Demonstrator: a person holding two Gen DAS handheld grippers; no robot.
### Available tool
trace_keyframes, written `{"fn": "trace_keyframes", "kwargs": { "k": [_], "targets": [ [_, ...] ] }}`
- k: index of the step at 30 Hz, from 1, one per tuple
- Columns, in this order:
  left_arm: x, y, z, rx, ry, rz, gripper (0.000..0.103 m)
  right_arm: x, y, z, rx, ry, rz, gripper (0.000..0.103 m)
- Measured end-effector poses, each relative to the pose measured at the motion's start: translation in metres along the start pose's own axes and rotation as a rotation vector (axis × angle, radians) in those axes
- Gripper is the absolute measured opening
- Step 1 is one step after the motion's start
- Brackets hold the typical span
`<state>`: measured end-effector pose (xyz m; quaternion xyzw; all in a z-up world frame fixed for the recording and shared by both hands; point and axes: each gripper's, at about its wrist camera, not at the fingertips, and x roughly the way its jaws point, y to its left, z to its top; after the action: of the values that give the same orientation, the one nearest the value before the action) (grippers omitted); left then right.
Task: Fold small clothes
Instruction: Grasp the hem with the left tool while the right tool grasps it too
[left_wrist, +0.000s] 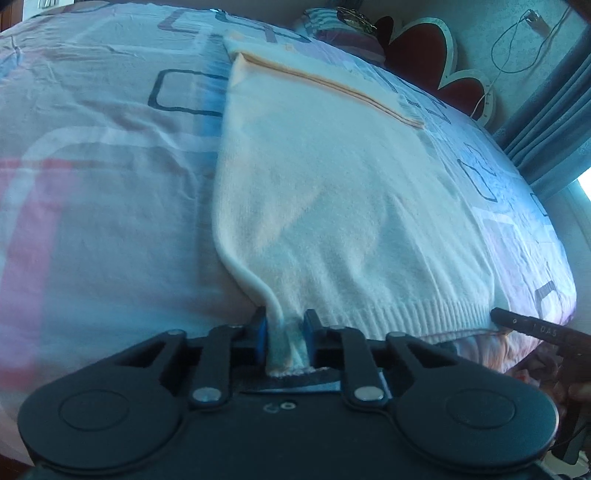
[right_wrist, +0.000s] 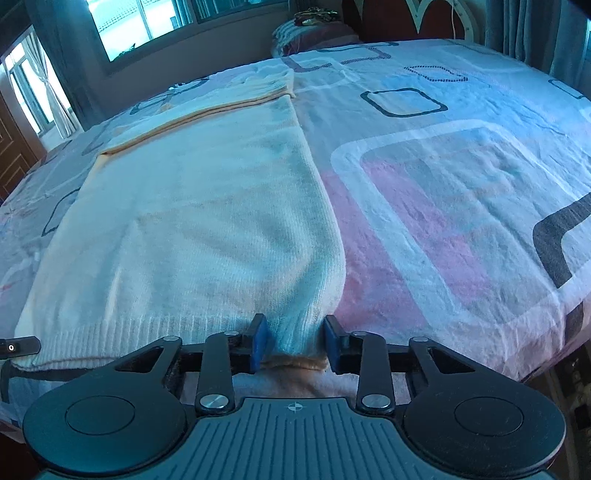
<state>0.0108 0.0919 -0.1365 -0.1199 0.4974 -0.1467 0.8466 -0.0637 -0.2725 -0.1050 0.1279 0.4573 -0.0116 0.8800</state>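
Fingers of the left gripper (left_wrist: 285, 334) were clamped on the left bottom corner of the sweater (left_wrist: 332, 206), the knit bunched into a narrow fold between the blue pads. Fingers of the right gripper (right_wrist: 295, 341) pinched the opposite bottom corner in the same way, with a wider wad of hem between them; the hem's lowest edge dropped behind the gripper body and could not be followed.

That cream sweater lay flat on the bed (right_wrist: 461, 192), ribbed hem nearest both cameras, its body running away toward the headboard (left_wrist: 424, 51). A straight folded edge crossed its far end, and what lay beyond that fold was too foreshortened to make out. Both frames were tinted blue and soft, so the knit's true colour was uncertain.

In the left view the tip of the right gripper touched the hem's far corner at the frame's right edge; in the right view only a black sliver of the left gripper showed at the left edge.

A bedsheet with rounded square outlines covered the bed. Pillows (right_wrist: 314, 35) sat at the head, partly cut off. Curtains (left_wrist: 546, 122) and a window (right_wrist: 147, 22) bordered the room.
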Motion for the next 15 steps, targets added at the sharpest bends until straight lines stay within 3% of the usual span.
{"fn": "trace_keyframes", "kwargs": {
  "k": [2, 8, 15],
  "targets": [
    [0.001, 0.001, 0.003, -0.002, -0.007, -0.009, 0.009, 0.001, -0.002, 0.002, 0.013, 0.009, 0.008, 0.009],
    [-0.010, -0.006, 0.024, 0.012, -0.101, -0.013, 0.006, -0.002, -0.001, 0.017, 0.020, -0.012, 0.066, 0.008],
    [-0.024, -0.018, 0.077, 0.023, -0.261, -0.021, 0.005, -0.015, 0.014, 0.075, -0.006, -0.156, 0.129, 0.008]
  ]
}}
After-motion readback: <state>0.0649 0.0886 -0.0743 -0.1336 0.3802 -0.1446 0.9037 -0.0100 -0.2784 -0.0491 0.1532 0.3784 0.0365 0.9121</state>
